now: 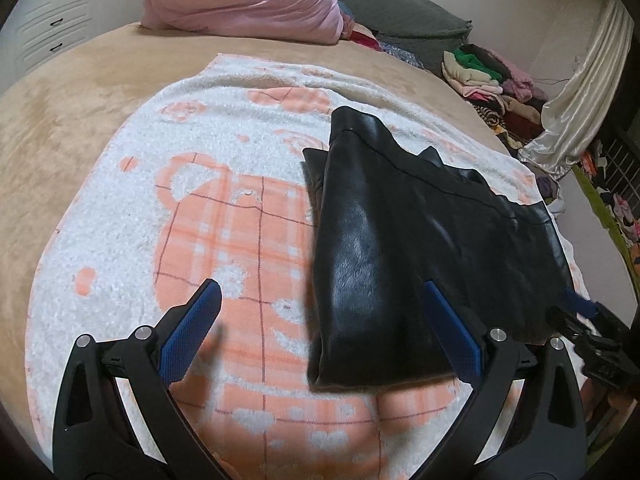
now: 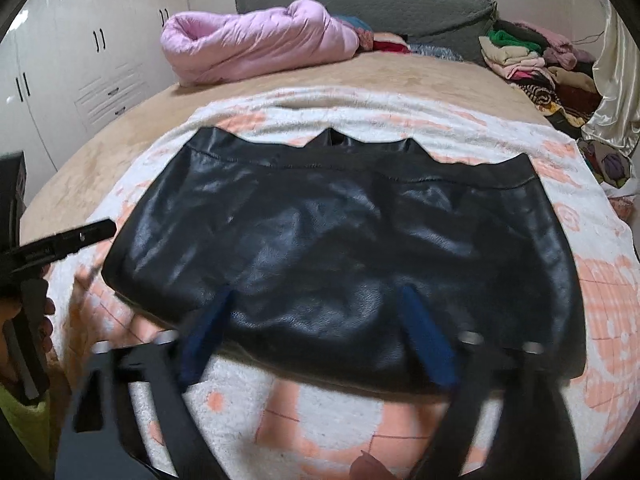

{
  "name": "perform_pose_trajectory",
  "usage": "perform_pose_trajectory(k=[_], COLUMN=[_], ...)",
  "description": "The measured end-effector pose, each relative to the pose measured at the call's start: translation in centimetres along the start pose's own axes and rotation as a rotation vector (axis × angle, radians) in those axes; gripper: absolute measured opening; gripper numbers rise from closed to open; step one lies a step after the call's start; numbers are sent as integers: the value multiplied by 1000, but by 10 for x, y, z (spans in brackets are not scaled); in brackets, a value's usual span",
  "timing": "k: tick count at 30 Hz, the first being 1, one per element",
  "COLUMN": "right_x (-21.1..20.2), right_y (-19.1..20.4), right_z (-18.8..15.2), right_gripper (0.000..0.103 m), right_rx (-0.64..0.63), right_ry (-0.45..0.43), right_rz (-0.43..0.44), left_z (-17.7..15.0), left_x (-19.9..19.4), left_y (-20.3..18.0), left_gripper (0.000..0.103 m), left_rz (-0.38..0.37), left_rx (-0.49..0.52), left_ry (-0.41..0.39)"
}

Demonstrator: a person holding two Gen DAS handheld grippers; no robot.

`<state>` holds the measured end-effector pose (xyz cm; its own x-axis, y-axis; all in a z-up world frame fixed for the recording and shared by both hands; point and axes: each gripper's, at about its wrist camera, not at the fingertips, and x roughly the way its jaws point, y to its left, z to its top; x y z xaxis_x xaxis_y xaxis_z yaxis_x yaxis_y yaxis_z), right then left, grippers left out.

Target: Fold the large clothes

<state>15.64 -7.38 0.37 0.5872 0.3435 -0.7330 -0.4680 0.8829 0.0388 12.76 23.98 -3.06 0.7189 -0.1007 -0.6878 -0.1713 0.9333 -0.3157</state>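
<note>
A: While the bed [image 2: 120, 152] fills both views under its tan cover, what lies on it?

B: Fig. a: a white and orange towel [image 1: 224, 216] is spread on the cover, and a folded black leather garment [image 2: 328, 240] lies flat on the towel. A rolled pink quilt [image 2: 256, 48] sits at the far end, near the grey headboard [image 2: 400, 4]; a pile of clothes [image 1: 492, 80] lies at the far right.

A: And the tongs?

B: Fig. b: the left gripper [image 1: 324, 320] hangs over the towel with its jaws wide apart; one blue pad shows against the garment's near corner, with nothing between them. The right gripper [image 2: 320, 332] is blurred, jaws apart over the garment's near edge; I cannot tell whether the pads touch the leather.
</note>
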Motion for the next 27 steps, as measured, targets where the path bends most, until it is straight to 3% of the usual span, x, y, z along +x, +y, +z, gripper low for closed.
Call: perform_pose_trajectory(k=[2,6,13,19,24,27], right_x=[5,17,38,52,52,45], right_y=[0,-1,-2,-5,-13,-19], right_z=[0,0,-6,-17,-20,-3], right_gripper=[64,41,40,40,40,40], right_rx=[12,36,46,64,97,115], right_ry=[7,40,110,115,104,109], right_rz=[-5,0,-13,-2,50,87], left_z=[6,18,45,66,77,78], left_x=[5,19,53,91,122,127], left_y=[-3,-14,-27,-18,-3,0], left_gripper=[93,93,93,93,93,87], left_rz=[7,2,23,57,-59,-102], left_rx=[11,47,106,109,16,-10], left_ry=[5,28,75,147,225,215])
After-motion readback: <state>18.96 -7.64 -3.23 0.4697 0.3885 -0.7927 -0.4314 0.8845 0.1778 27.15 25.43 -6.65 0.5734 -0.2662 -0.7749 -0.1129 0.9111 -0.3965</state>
